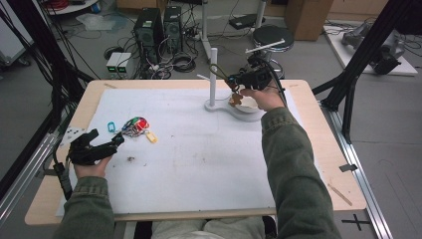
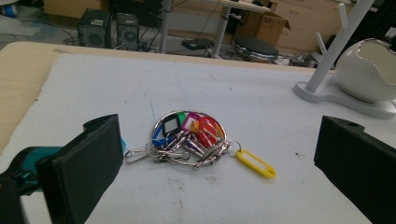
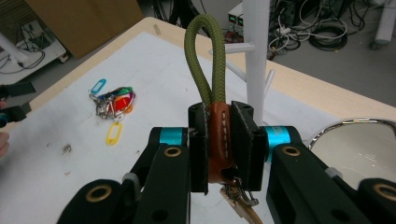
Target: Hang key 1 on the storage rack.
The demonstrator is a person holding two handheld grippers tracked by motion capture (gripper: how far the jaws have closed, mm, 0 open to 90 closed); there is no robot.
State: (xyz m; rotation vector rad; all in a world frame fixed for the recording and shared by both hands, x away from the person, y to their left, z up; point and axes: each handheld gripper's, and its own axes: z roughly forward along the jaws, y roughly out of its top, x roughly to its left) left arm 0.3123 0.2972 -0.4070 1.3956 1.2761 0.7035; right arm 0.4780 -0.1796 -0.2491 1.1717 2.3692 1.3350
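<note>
Rope-loop keychain (image 3: pixel 209 70) gripped beside the peg stand (image 3: pixel 256 51)
Right gripper (image 3: pixel 219 144) fingers clench its leather collar, loop upright just left of the post; left gripper (image 2: pixel 215 168) rests released before the key bunch (image 2: pixel 189 140).

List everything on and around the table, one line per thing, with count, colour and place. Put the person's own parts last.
rope-loop keychain: one, olive cord loop with brown leather sleeve, a key hanging below; clamped in the right gripper next to the stand.
bunch of key tags: one bunch, mixed colours on metal rings, with a yellow tag at its edge; left part of the mat.
blue tag: one, lying just left of the bunch.
peg stand: one, white, upright on its base at the far side of the mat.
bowl: one, white, jagged rim, on the stand's base.
mat: one, white, covering the wooden table.
left gripper: black, open, near the bunch.
right gripper: black, shut on the keychain's sleeve.
sleeves: two, olive green.
</note>
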